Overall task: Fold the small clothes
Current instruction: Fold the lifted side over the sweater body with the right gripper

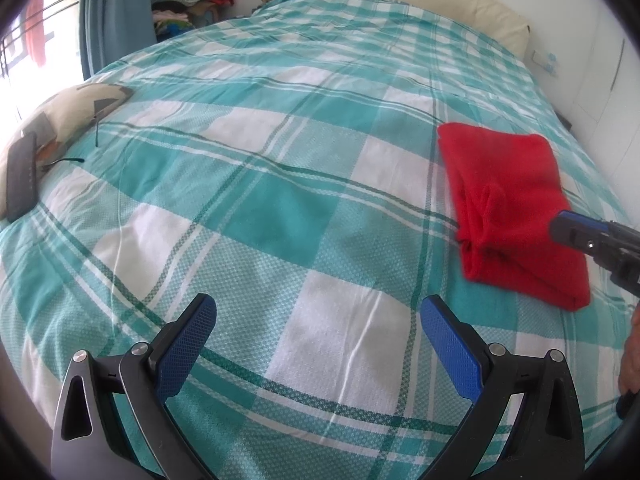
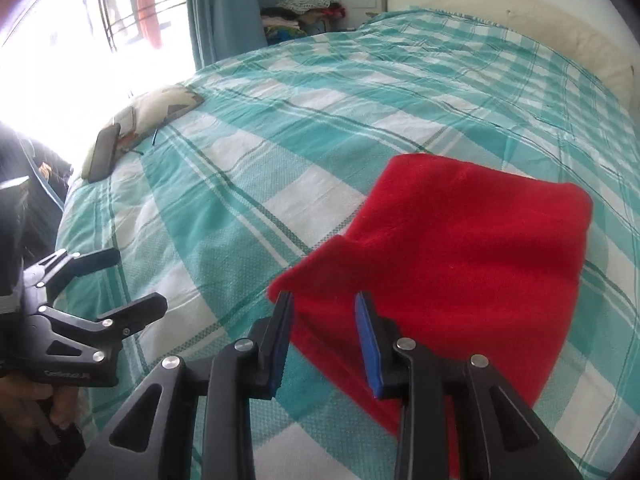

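Red garment (image 2: 460,264) is lying on the checked bedspread (image 1: 280,184), folded into a thick, roughly rectangular bundle, toward the right side of the bed as I am seeing it from the left wrist camera.

Right gripper (image 2: 324,340) is hovering at the near edge of the bundle. Its blue pads are standing a narrow gap apart; red cloth is showing between and beyond them, but I cannot tell whether they are gripping it or just poised over it.

Left gripper (image 1: 318,332) is sitting wide apart, holding nothing, over bare bedspread, well apart from the garment.

Step in hand, as I am judging it: a late fold, or tidying of an already folded piece. The near left corner is sticking out as a loose flap, so the next move is probably calling for squaring that edge, or for bringing the left gripper across to help with one more fold.

Containers: none in view. A dark phone (image 1: 22,176) is resting on a patterned cushion (image 1: 72,108) at the far left edge of the bed, and a heap of clothes (image 2: 308,0) is sitting in the room's far corner.
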A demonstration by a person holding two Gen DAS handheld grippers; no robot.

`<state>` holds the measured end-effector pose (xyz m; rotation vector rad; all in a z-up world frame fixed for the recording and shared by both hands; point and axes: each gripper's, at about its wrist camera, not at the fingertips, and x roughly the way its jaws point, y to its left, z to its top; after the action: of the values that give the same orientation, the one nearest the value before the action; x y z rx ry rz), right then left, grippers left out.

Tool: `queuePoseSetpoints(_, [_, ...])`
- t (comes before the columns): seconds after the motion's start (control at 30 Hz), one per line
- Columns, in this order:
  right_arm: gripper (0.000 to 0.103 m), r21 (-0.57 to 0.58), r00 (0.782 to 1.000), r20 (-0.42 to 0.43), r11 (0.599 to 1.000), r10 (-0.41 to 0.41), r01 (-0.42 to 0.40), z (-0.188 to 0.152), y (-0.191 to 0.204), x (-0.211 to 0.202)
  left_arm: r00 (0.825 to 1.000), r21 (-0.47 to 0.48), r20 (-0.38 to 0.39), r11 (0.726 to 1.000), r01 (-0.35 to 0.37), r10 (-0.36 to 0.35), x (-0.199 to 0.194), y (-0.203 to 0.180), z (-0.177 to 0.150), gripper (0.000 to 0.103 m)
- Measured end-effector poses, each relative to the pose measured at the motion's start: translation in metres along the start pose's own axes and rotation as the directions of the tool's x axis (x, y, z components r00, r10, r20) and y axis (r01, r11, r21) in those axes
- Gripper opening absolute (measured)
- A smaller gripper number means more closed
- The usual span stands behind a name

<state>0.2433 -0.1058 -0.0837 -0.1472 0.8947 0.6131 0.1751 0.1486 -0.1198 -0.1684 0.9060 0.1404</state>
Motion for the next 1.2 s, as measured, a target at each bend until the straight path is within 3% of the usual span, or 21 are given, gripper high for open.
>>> queuePoseSetpoints(0.13, [0.032, 0.068, 0.999, -0.022, 0.997, -0.038, 0.039, -0.021, -0.035, -0.022, 0.999, -0.013, -0.016, 0.999, 0.031, -0.032, 0.003, -0.004, -0.001, 0.102])
queuePoseSetpoints(0.3, [0.030, 0.068, 0.990, -0.124, 0.995, -0.069, 0.078, -0.063, -0.046, -0.008, 1.000, 0.019, -0.005, 1.000, -0.007, 0.007, 0.003, -0.012, -0.005, 0.102])
queuePoseSetpoints(0.77, [0.030, 0.110, 0.995, -0.080, 0.991, -0.064, 0.072, -0.078, -0.045, -0.015, 0.998, 0.073, -0.012, 0.995, -0.067, 0.068, 0.007, -0.018, -0.007, 0.102])
queuePoseSetpoints(0.83, [0.031, 0.124, 0.995, -0.084, 0.990, -0.048, 0.059, -0.079, -0.047, -0.020, 0.999, 0.055, 0.005, 0.998, -0.035, 0.035, 0.000, -0.016, -0.002, 0.102])
queuePoseSetpoints(0.9, [0.031, 0.140, 0.997, -0.075, 0.989, -0.032, 0.042, -0.074, -0.052, -0.029, 0.997, 0.008, 0.031, 0.998, 0.070, -0.070, -0.009, -0.015, 0.012, 0.102])
queuePoseSetpoints(1.0, [0.031, 0.162, 0.998, -0.012, 0.985, -0.058, 0.059, -0.049, -0.072, -0.046, 0.970, -0.058, 0.035, 0.968, 0.244, -0.242, -0.006, -0.025, 0.046, 0.102])
queuePoseSetpoints(1.07, [0.031, 0.198, 0.996, 0.035, 0.978, -0.080, 0.071, -0.021, -0.092, -0.049, 0.947, -0.052, 0.018, 0.945, 0.322, -0.322, 0.007, -0.045, 0.067, 0.102])
queuePoseSetpoints(1.1, [0.031, 0.221, 0.994, 0.061, 0.973, -0.087, 0.071, -0.005, -0.104, -0.047, 0.942, -0.026, 0.008, 0.942, 0.335, -0.335, 0.016, -0.057, 0.074, 0.102])
queuePoseSetpoints(1.2, [0.031, 0.310, 0.996, 0.082, 0.951, -0.043, 0.015, 0.036, -0.139, -0.021, 0.968, 0.081, -0.051, 0.965, 0.249, -0.245, 0.050, -0.088, 0.076, 0.102])
